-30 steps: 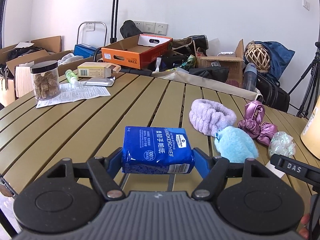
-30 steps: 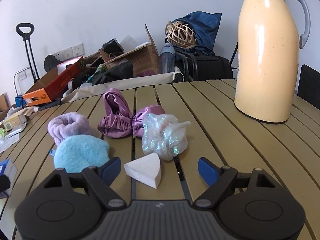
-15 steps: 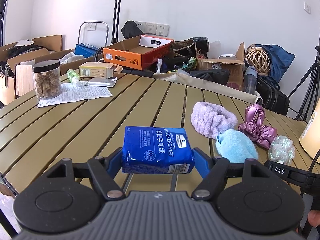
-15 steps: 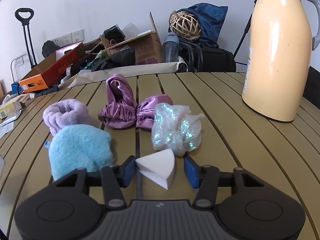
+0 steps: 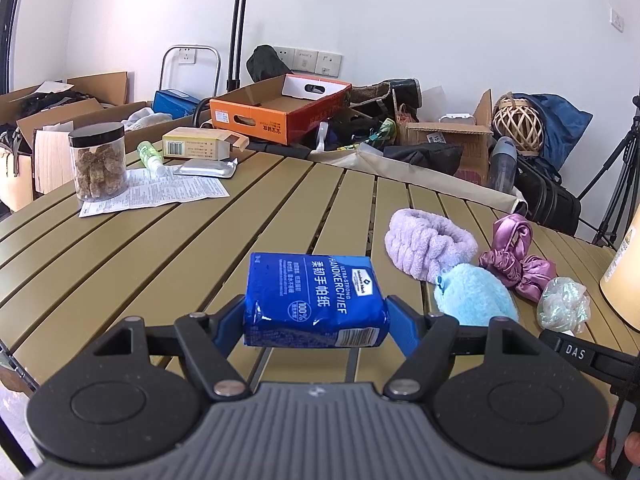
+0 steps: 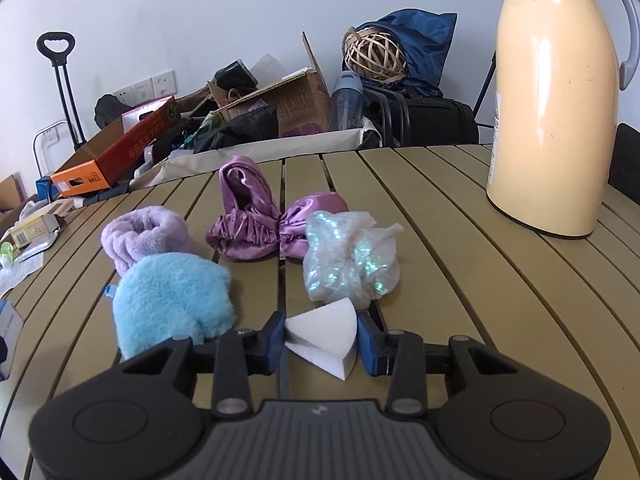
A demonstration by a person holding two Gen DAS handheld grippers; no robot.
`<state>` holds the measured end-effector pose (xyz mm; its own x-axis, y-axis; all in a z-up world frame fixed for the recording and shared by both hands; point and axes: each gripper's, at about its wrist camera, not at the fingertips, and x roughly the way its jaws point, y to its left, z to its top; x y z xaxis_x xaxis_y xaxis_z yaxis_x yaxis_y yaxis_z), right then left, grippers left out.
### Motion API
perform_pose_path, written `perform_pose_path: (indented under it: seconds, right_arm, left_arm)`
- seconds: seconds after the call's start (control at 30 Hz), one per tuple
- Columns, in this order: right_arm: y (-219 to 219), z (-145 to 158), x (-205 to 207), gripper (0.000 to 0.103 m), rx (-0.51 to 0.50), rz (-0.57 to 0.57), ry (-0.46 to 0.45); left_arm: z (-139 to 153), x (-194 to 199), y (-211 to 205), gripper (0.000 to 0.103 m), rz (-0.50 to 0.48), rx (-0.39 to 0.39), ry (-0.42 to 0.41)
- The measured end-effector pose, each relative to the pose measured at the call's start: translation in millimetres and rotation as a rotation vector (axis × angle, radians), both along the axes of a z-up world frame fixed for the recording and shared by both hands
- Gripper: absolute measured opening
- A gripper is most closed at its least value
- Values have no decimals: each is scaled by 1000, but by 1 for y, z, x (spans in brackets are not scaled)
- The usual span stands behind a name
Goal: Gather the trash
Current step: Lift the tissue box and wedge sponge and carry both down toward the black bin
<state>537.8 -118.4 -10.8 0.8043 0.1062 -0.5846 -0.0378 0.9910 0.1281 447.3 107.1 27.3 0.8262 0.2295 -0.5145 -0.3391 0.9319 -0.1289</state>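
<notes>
Closing, right gripper (image 6: 320, 338) clamps white wedge (image 6: 326, 330) (iridescent wrapper (image 6: 350, 258) touching); left gripper (image 5: 316, 316) grips tissue pack (image 5: 314, 300).

Black tongs (image 5: 316, 316), blue pads (image 5: 400, 322), grey ribbed housing, silver screws

A cream flask (image 6: 554, 120) is standing upright at the far right of the slatted worktop (image 5: 168, 248), while a jar of brown chunks (image 5: 98, 166) is sitting on a printed sheet (image 5: 160, 194) at its far left, near a yellow carton (image 5: 198, 148) and a silver pouch (image 5: 206, 168).
</notes>
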Motion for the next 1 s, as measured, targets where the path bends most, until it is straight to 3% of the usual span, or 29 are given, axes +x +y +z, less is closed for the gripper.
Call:
perform_pose_path:
  seconds: [1.0]
  right_arm:
    - [-9,33,-79,34,19,139,-154]
  left_arm:
    - [12,-39,-16,75,-95,24,-45]
